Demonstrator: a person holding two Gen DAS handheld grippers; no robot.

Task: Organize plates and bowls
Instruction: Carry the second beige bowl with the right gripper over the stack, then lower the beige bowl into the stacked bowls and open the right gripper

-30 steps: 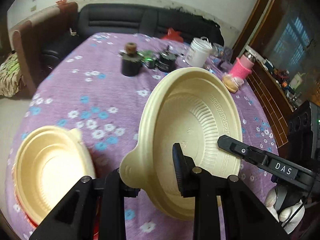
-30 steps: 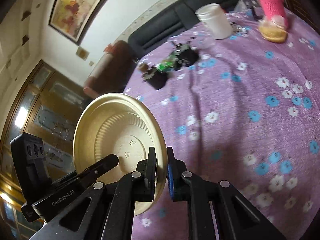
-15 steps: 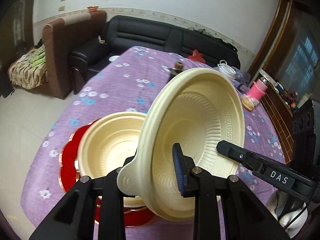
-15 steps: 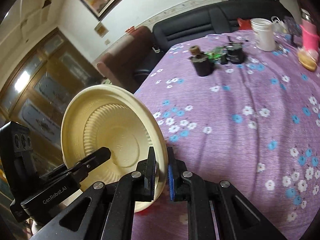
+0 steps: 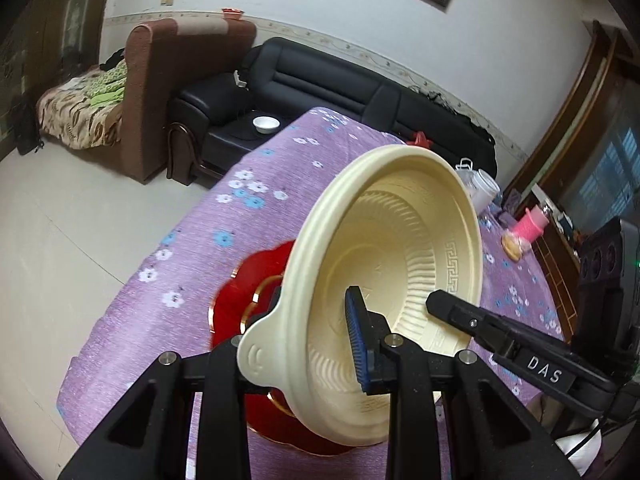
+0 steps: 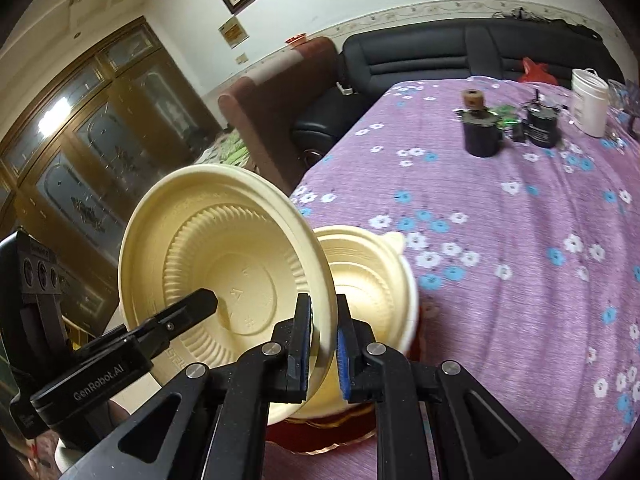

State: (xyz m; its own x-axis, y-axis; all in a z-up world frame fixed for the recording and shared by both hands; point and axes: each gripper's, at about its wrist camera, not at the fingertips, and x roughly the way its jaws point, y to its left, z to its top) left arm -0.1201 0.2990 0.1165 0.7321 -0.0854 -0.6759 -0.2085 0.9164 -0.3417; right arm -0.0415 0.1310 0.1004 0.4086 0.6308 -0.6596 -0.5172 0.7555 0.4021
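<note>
The cream bowl, held tilted on edge by both grippers, now hangs over the red plate at the table's near corner; a second ago it was above bare purple cloth.

Left wrist view: the left gripper is clamped on the bowl's rim at six o'clock, beside its tab.

Right wrist view: the right gripper pinches the opposite rim; a second bowl now shows at three o'clock of the held one, on the plate. Nesting looks close.
</note>
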